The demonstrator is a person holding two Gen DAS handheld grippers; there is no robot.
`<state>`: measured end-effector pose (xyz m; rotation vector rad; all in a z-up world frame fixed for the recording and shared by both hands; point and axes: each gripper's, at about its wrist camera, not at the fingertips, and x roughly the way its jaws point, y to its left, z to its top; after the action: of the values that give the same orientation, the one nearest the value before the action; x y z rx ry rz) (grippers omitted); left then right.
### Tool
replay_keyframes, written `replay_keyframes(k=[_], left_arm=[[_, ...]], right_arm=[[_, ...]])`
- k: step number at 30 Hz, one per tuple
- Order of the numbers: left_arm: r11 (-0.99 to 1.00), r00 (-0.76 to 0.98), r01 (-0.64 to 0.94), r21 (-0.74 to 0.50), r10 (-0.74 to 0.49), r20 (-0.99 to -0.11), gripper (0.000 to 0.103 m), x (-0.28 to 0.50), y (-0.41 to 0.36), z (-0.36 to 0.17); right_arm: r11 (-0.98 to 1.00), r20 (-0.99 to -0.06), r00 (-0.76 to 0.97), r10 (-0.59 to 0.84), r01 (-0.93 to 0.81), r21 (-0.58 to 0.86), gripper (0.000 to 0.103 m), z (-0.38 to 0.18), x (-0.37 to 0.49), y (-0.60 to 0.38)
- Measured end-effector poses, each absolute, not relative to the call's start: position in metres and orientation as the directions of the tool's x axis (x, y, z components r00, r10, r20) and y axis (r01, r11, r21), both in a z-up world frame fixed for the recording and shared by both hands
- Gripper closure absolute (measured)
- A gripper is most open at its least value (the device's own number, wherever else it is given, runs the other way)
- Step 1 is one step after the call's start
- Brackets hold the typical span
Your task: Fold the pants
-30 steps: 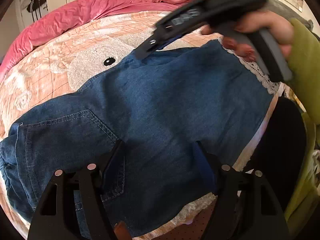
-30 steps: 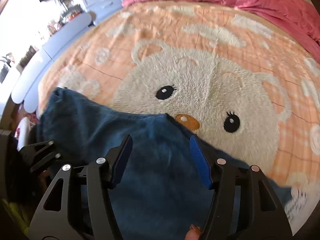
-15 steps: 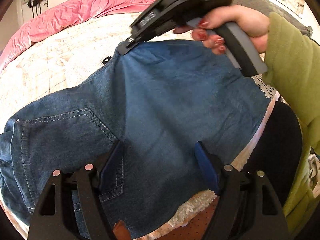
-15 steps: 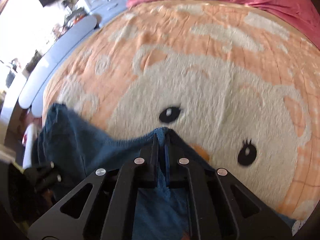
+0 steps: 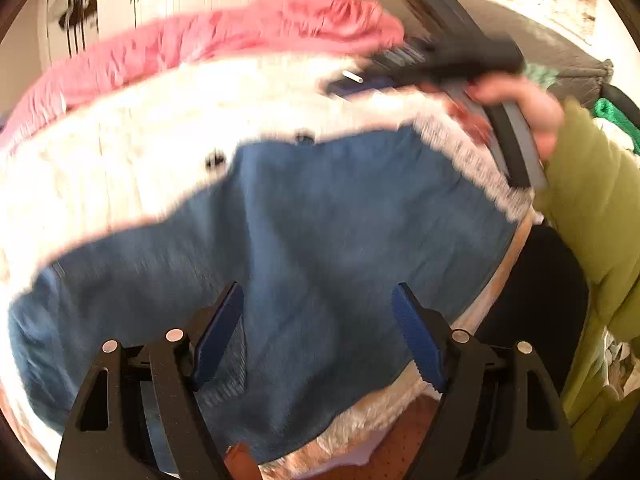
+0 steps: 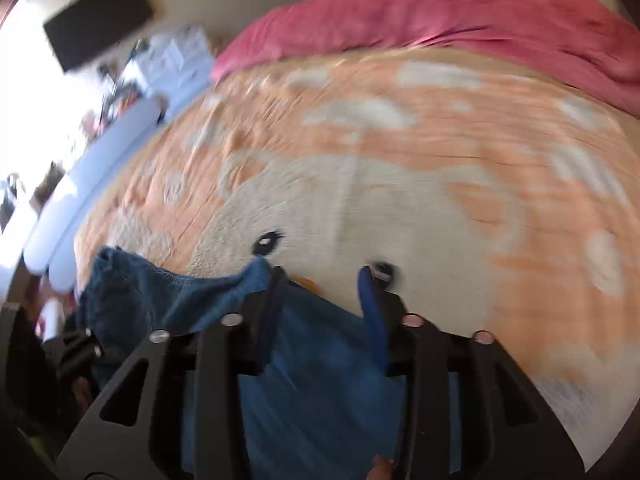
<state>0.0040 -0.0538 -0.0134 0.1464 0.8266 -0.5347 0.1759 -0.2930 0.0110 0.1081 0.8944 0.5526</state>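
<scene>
Denim pants (image 5: 320, 240) are laid flat on the bed (image 6: 460, 208), on a fuzzy blanket with a bear face. Their long way runs from side to side along the near edge of the bed, as seen in the left wrist view.

On the left, the left tool (image 5: 318, 328) is held low over the near part of the pants. Its two blue pads are spread wide apart, and nothing is pinched between them. The cloth is only seen below.

On the right, the right tool (image 6: 320, 276) is held at the far edge of the pants, where a small peak of cloth sticks up beside its left finger. Its jaws have just been opening. A gap is seen between the pads, and no cloth seems to be pinched there. The pictures are blurred, so a light touch cannot be ruled out.

So the far edge is nearest to the right tool, and the near part is nearest to the left tool. A fold is likely to be made across the long way.
</scene>
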Motion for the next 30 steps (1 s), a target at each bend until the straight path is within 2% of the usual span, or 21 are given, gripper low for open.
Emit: replay_keyframes(k=[2,4,8,14,20,22,24,30], left_arm=[[0.858,0.571,0.508,-0.074,-0.400,-0.717,0.025,0.012,-0.054,0.000],[0.871,0.587,0.487,-0.067,-0.383,-0.713,0.024,0.030,-0.055,0.011],[0.895,0.582,0.433,-0.102,-0.365,-0.727,0.024,0.075,-0.059,0.018],[0.907,0.578,0.391,-0.156,-0.374,-0.725,0.024,0.119,-0.084,0.010],[0.924,0.570,0.372,-0.083,-0.298,-0.765,0.026,0.136,-0.103,-0.018],[0.926,0.548,0.368,-0.089,-0.293,-0.783,0.026,0.141,-0.105,-0.027],[0.929,0.523,0.355,-0.102,-0.287,-0.803,0.026,0.148,-0.105,-0.037],[0.935,0.492,0.338,-0.105,-0.271,-0.827,0.026,0.157,-0.101,-0.055]], right_arm=[[0.888,-0.709,0.541,0.453,-0.343,0.305,0.067,0.016,0.163,-0.327],[0.918,-0.715,0.576,0.397,-0.266,0.296,0.061,0.018,0.152,-0.362],[0.934,-0.748,0.567,0.345,-0.126,0.335,0.059,-0.002,0.147,-0.414],[0.911,-0.753,0.536,0.383,-0.082,0.404,0.059,-0.030,0.162,-0.434],[0.871,-0.752,0.483,0.449,-0.049,0.488,0.059,-0.058,0.174,-0.436],[0.867,-0.739,0.491,0.462,-0.073,0.493,0.071,-0.058,0.169,-0.436],[0.850,-0.715,0.493,0.496,-0.106,0.516,0.078,-0.057,0.162,-0.432],[0.877,-0.641,0.619,0.455,-0.187,0.442,0.086,-0.026,0.129,-0.420]])
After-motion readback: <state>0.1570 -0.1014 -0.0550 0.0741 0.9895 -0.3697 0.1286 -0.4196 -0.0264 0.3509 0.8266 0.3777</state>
